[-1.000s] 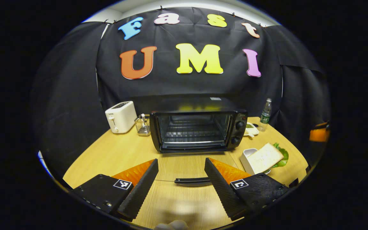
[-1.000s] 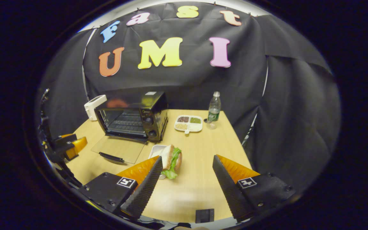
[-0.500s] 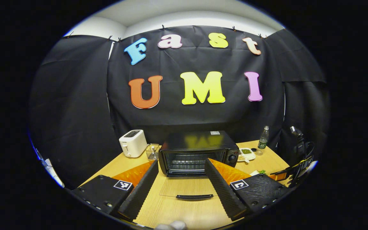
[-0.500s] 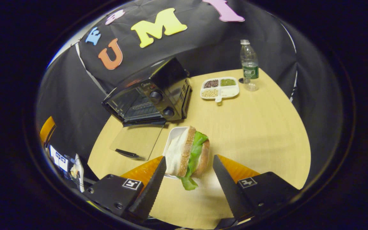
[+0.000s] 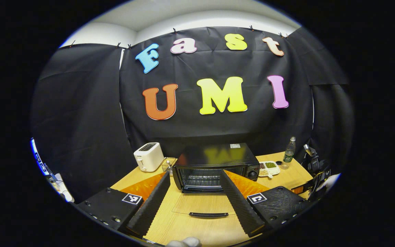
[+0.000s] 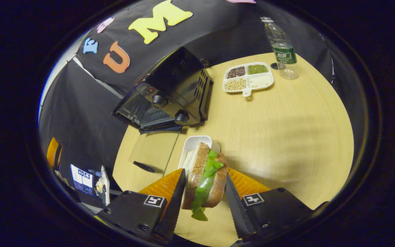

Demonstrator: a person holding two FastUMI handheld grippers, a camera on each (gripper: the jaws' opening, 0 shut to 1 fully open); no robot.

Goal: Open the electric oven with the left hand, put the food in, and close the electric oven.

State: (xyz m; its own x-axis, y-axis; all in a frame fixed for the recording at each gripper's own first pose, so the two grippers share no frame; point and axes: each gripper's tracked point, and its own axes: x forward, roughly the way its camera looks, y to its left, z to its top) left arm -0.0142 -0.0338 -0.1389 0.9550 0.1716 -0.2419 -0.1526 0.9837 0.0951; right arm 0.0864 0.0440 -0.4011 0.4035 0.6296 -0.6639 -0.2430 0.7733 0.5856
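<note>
A: Left gripper view, left to right. White toaster (image 5: 148, 156) at 9 o'clock of the oven (image 5: 216, 167), small wire basket (image 5: 168, 164) between them. Oven door (image 5: 205, 207) is down flat on the table (image 5: 130, 175), its handle (image 5: 208, 214) toward the camera.

B: Fingers?

A: Left gripper (image 5: 194, 203) spread wide, holding nothing, above the table at 6 o'clock of the open door. At 3 o'clock of the oven: divided tray (image 5: 269, 167), then water bottle (image 5: 289, 154). Far right edge, part of the other gripper's rig; can't tell more.

B: Right gripper view?

A: Oven (image 6: 170, 94) at upper left, door (image 6: 153, 154) open flat, handle (image 6: 144, 166) at its near edge. White dish (image 6: 194, 145) just at 3 o'clock of the door. Sandwich (image 6: 204, 180), bread with lettuce, stands on edge at 6 o'clock of the dish, between the fingers.

B: Gripped?

A: Right gripper (image 6: 204, 202) narrow, both fingers pressing the bread sides. Can't tell if the sandwich is clear of the dish. Divided tray (image 6: 249, 78) at 1 o'clock of the sandwich, bottle (image 6: 281, 49) at 2 o'clock of that tray.
</note>
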